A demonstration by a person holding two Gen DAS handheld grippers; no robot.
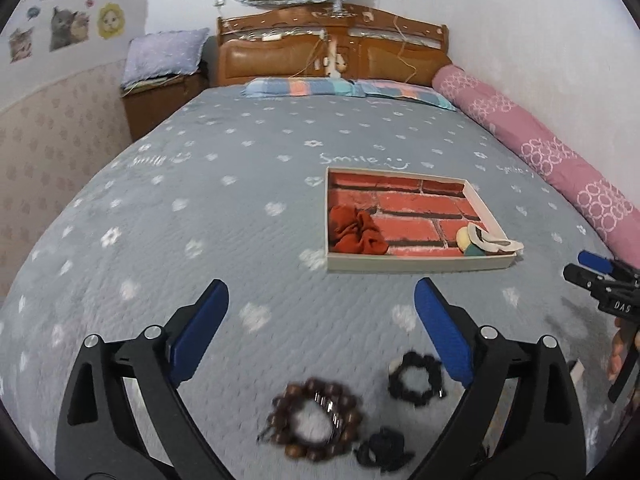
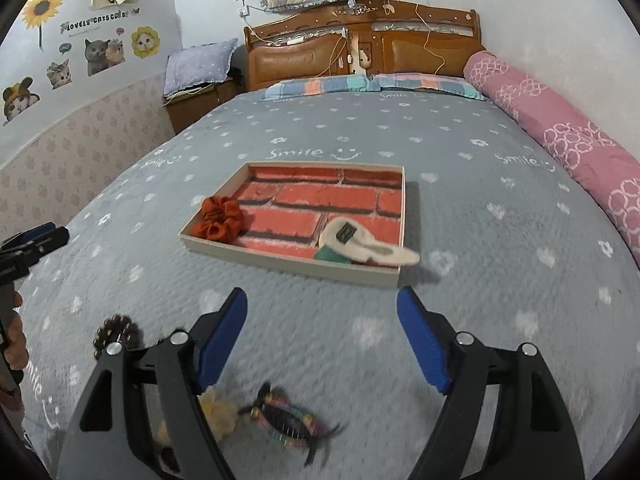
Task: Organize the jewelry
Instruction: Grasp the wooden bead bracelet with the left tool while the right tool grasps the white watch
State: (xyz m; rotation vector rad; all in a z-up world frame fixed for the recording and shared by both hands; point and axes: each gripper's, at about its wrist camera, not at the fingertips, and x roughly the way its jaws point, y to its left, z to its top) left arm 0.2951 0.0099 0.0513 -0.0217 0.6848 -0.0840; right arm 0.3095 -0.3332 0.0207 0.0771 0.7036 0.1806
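Note:
A shallow box (image 1: 416,267) (image 2: 288,265) with a red brick-pattern floor lies on the bed. In it are a rust-red scrunchie (image 1: 356,230) (image 2: 218,217) and a cream hair clip (image 1: 490,240) (image 2: 368,246). My left gripper (image 1: 322,300) is open over a brown bead bracelet (image 1: 316,418), a black bead bracelet (image 1: 416,378) and a dark hair tie (image 1: 382,450). My right gripper (image 2: 322,306) is open over a multicoloured braided bracelet (image 2: 290,420) and a pale yellow scrunchie (image 2: 220,410). The brown bracelet also shows at the left of the right wrist view (image 2: 116,334).
The grey flowered bedspread (image 1: 240,200) (image 2: 480,240) spreads all around. A pink rolled quilt (image 1: 540,148) (image 2: 560,128) lies along the right wall. Pillows (image 1: 344,88) and a wooden headboard (image 2: 360,48) are at the far end, a nightstand (image 1: 160,100) at far left.

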